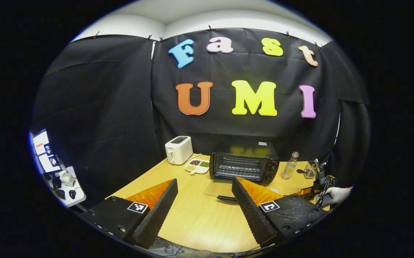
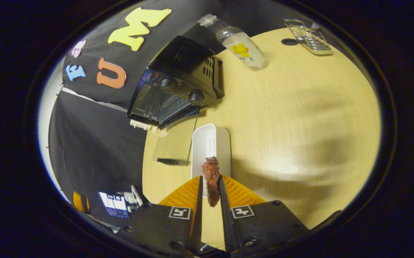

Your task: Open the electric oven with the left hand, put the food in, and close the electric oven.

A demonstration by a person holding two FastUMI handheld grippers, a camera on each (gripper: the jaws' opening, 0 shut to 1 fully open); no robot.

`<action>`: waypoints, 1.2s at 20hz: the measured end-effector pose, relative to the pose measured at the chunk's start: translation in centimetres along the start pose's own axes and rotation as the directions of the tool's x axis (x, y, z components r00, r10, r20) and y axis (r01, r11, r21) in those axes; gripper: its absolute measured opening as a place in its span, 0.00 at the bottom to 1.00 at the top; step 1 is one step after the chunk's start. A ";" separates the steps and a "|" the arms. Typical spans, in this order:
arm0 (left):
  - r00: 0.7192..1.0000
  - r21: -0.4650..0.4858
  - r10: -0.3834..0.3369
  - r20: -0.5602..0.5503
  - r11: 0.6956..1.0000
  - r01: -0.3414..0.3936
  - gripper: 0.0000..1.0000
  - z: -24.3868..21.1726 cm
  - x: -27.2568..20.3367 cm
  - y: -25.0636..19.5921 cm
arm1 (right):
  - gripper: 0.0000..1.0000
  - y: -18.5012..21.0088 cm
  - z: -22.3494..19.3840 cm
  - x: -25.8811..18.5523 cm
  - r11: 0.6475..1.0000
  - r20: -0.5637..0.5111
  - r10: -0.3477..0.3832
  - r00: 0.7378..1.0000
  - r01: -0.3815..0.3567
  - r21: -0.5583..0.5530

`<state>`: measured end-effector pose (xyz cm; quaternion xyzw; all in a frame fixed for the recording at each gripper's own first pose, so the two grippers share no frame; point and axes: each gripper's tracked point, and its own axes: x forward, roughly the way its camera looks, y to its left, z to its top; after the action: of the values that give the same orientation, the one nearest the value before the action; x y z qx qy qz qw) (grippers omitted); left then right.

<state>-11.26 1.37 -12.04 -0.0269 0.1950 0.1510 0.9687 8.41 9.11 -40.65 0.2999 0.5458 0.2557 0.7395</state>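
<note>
The black electric oven [image 1: 244, 166] stands at the back of the wooden table [image 1: 200, 218] with its glass door [image 1: 221, 188] folded down flat and its rack showing. My left gripper [image 1: 205, 182] is open and holds nothing, hovering in front of the oven door. In the right gripper view, my right gripper [image 2: 211, 178] is shut on a reddish-brown piece of food [image 2: 211, 168], held above a white oblong dish [image 2: 211, 143]. The oven [image 2: 178, 86] lies beyond the dish, and its door handle [image 2: 167, 161] rests near the table.
A white toaster [image 1: 179, 149] and a divided plate of grains [image 1: 197, 166] sit left of the oven. A clear bottle [image 1: 290, 165] and a wire rack [image 1: 310, 169] stand to its right. A hand holding the other gripper [image 1: 332, 193] is at the right edge.
</note>
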 end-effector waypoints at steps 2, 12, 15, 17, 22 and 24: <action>1.000 -0.005 0.024 0.008 1.000 -0.024 0.97 0.0 -0.4 0.5 | 0.18 0.0 -0.1 0.0 1.000 -0.014 0.009 1.000 -0.009 0.029; 0.995 -0.005 -0.095 0.009 0.995 0.095 0.97 0.3 3.5 0.1 | 0.14 5.2 2.3 -4.0 0.996 0.144 0.061 0.988 -0.069 0.051; 0.988 -0.002 -0.154 -0.002 0.988 0.154 0.97 0.4 6.3 0.5 | 0.14 8.1 3.0 -4.4 0.995 0.225 0.060 0.973 -0.076 0.063; 0.982 0.002 -0.190 -0.007 0.982 0.190 0.97 1.0 8.0 1.1 | 0.14 10.4 3.3 -4.0 0.989 0.278 0.081 0.957 -0.112 0.098; 0.972 0.064 -0.234 -0.002 0.970 0.234 0.97 2.5 11.3 4.0 | 0.14 14.6 4.0 0.3 0.961 0.410 0.110 0.905 -0.203 0.190; 0.970 0.088 -0.245 -0.002 0.966 0.244 0.97 3.0 12.0 5.3 | 0.14 15.7 4.6 2.8 0.948 0.466 0.096 0.880 -0.224 0.227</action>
<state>-1.24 10.16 -13.83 -0.0074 0.1921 0.0219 0.9811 12.78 21.14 -30.13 0.4946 0.3634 0.1623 0.7726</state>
